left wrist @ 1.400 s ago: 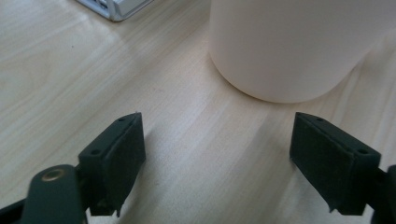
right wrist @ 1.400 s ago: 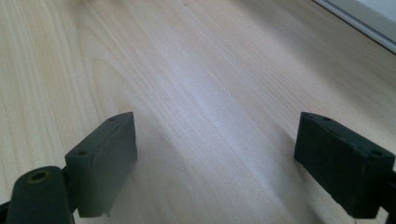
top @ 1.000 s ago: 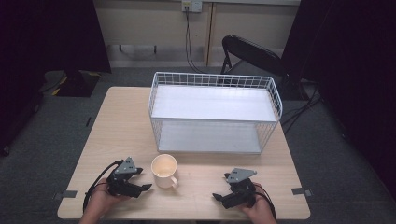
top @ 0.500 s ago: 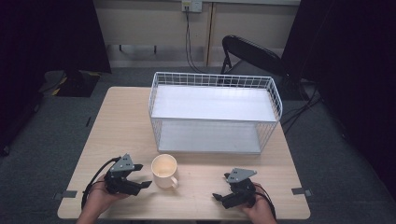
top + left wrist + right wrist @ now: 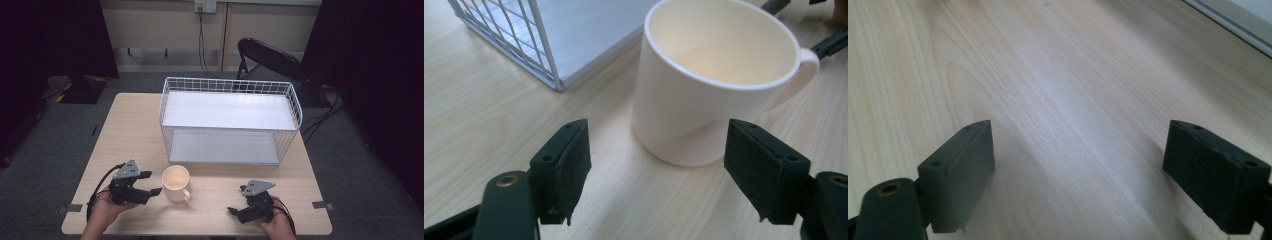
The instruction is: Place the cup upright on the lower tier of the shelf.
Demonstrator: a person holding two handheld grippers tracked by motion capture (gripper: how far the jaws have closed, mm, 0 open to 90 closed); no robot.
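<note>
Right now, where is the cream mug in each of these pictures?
High view: the mug stands near the table's front edge, just right of the left tongs.
Left gripper view: upper middle, beyond the open jaws, handle to the right.
Right gripper view: not in it.
Shared landmark: the white wire basket.

Soft overhead light, dark surroundings, sharp focus

Light wood table w/ white wire basket at back, cream mug near front.
</note>
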